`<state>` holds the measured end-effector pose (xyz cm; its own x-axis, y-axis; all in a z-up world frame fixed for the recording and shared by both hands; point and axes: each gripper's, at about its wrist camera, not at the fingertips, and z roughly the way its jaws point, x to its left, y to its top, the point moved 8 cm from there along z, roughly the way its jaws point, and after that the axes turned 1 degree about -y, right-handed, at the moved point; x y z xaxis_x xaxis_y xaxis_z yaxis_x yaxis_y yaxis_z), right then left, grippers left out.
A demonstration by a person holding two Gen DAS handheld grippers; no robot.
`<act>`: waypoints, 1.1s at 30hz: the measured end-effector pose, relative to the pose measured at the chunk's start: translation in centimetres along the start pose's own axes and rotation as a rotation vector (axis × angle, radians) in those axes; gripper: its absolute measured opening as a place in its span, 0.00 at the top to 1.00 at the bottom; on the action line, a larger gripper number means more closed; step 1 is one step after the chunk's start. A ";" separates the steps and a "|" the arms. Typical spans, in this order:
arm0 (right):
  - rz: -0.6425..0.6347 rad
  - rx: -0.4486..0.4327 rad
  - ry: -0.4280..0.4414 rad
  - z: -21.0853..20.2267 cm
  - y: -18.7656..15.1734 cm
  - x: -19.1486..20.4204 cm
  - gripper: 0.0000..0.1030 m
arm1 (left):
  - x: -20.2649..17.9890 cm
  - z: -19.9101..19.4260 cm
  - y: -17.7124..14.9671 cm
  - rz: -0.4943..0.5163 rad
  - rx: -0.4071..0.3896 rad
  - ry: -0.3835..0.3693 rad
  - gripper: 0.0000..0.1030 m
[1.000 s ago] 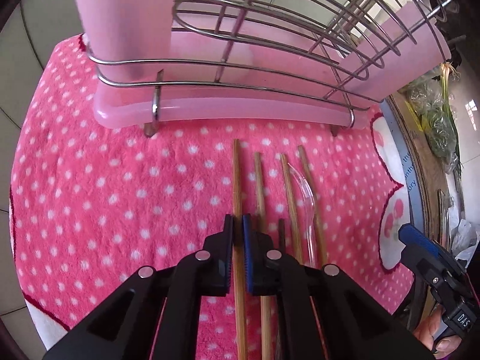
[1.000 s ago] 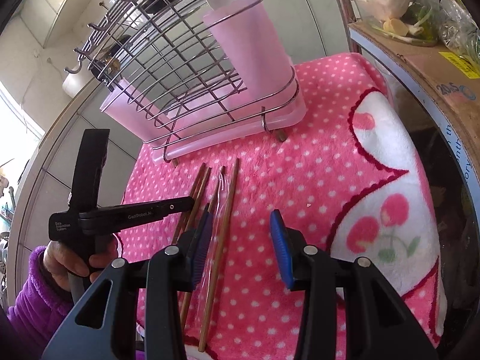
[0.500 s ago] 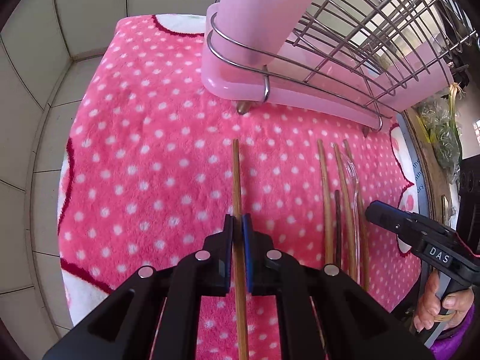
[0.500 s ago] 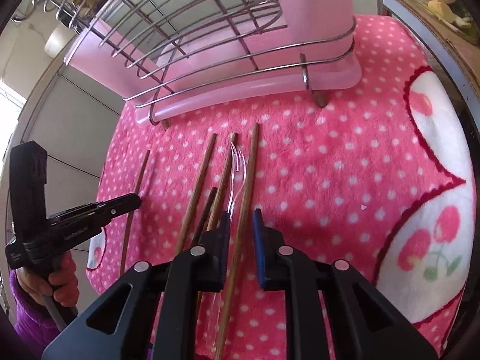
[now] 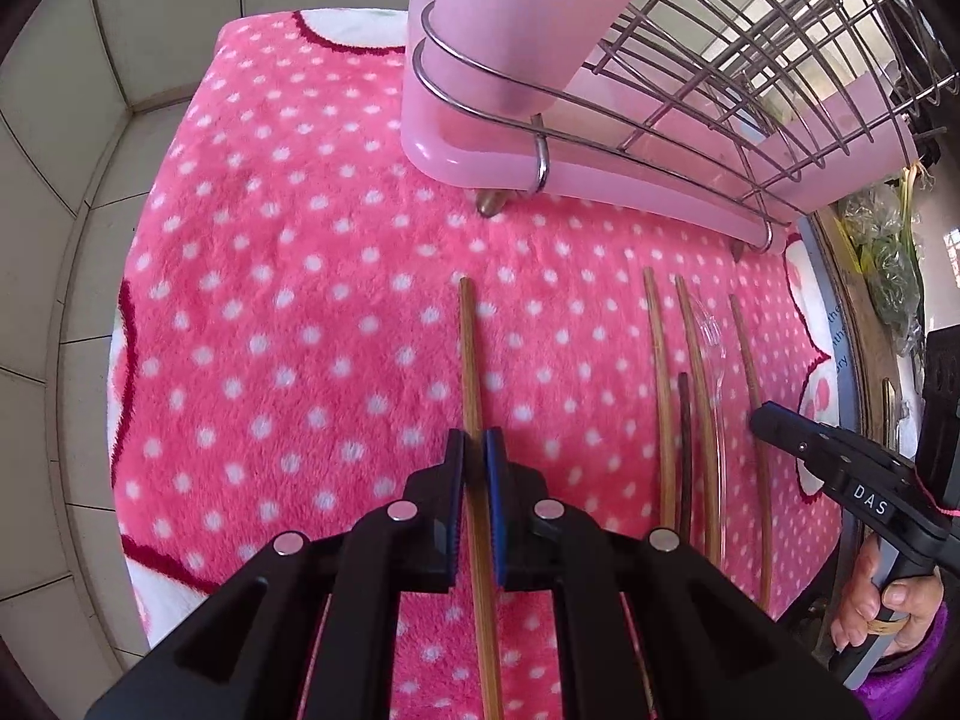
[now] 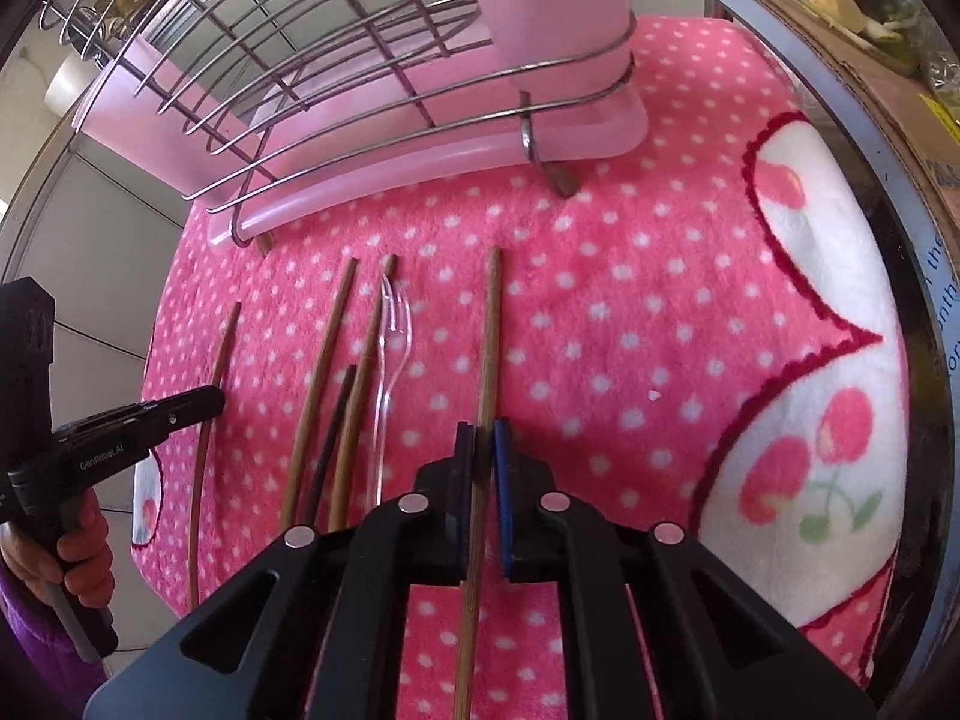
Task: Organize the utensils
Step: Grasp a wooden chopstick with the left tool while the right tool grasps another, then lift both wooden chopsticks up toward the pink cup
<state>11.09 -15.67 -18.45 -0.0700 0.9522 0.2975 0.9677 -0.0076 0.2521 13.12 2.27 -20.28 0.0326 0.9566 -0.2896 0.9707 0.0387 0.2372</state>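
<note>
A: Left gripper?
B: Jaws nearly together, clamped on a bamboo chopstick. The stick runs between the blue pads and points toward the dish rack. It sits apart from the other utensils, off to their left in the left view.

A: Right gripper?
B: Jaws just finishing their close, almost together, with a second bamboo chopstick pinched between them. That stick is the rightmost of the set in the right view, tip toward the rack.

A: What's loose on the mat?
B: On the pink dotted mat, between the two held sticks: two more bamboo chopsticks, one short dark stick, and a clear plastic fork. All lie roughly parallel, ends toward the rack, close beside each other. Can't tell whether the fork touches its neighbour.

A: Rack?
B: Wire frame on a pink tray with a pink cup at one corner, standing at the far edge of the mat. Cup contents not in view.

A: Hands?
B: One hand, purple sleeve, on the left gripper's handle.
</note>
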 end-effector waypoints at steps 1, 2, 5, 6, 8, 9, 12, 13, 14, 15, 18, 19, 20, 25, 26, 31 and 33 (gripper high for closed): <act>-0.003 0.008 0.002 0.0 -0.1 -0.1 0.93 | 0.0 0.0 0.1 0.009 0.007 0.006 0.94; -0.009 0.024 0.002 0.1 -0.2 -0.1 0.92 | -0.1 0.1 0.2 0.018 0.015 0.012 0.93; -0.011 0.061 0.005 0.6 -0.1 0.1 0.91 | -0.5 0.3 0.4 0.032 0.042 0.024 0.93; -0.011 0.060 0.005 0.6 0.1 0.3 0.91 | -0.5 0.4 0.5 0.034 0.049 0.025 0.93; -0.018 0.058 0.001 0.6 0.8 0.5 0.90 | -0.5 0.5 0.5 0.033 0.065 0.024 0.93; -0.020 0.060 -0.001 0.7 1.1 0.6 0.85 | -0.5 0.5 0.5 0.031 0.071 0.022 0.93; -0.022 0.069 -0.009 1.3 1.9 0.8 0.80 | -0.4 0.6 0.5 0.032 0.084 0.019 0.93; -0.026 0.064 -0.014 1.4 2.1 0.9 0.80 | -0.5 0.6 0.5 0.031 0.086 0.018 0.93; -0.032 0.059 -0.018 1.5 2.3 1.0 0.80 | -0.5 0.6 0.4 0.031 0.088 0.018 0.93; -0.039 0.050 -0.019 1.6 2.4 1.1 0.80 | -0.5 0.6 0.3 0.033 0.088 0.020 0.93; -0.050 0.013 -0.039 1.8 2.7 1.2 0.90 | -0.6 0.5 0.4 0.050 0.075 0.029 0.93; -0.047 -0.001 -0.033 1.7 2.6 0.9 0.93 | -0.7 0.5 0.4 0.056 0.066 0.029 0.93; -0.035 -0.010 -0.016 1.5 2.6 0.5 0.93 | -0.7 0.5 0.4 0.060 0.054 0.029 0.93; -0.004 -0.111 0.051 -1.6 2.0 -0.6 0.94 | 0.1 -1.0 -0.1 0.034 -0.019 0.015 0.95; -0.008 -0.145 0.067 -2.5 1.9 -0.7 0.94 | 0.3 -1.5 -0.1 0.025 -0.041 0.011 0.95; -0.032 -0.336 0.100 -7.9 1.4 -0.7 0.94 | 0.9 -5.6 -0.7 -0.006 -0.226 -0.057 0.95; -0.038 -0.409 0.107 -10.1 1.2 -1.0 0.94 | 1.1 -7.2 -1.1 -0.023 -0.289 -0.078 0.95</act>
<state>9.92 -19.70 -9.11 -0.1493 0.9170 0.3699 0.7899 -0.1144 0.6025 10.36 5.39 -14.18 0.0403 0.9297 -0.3661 0.8638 0.1517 0.4804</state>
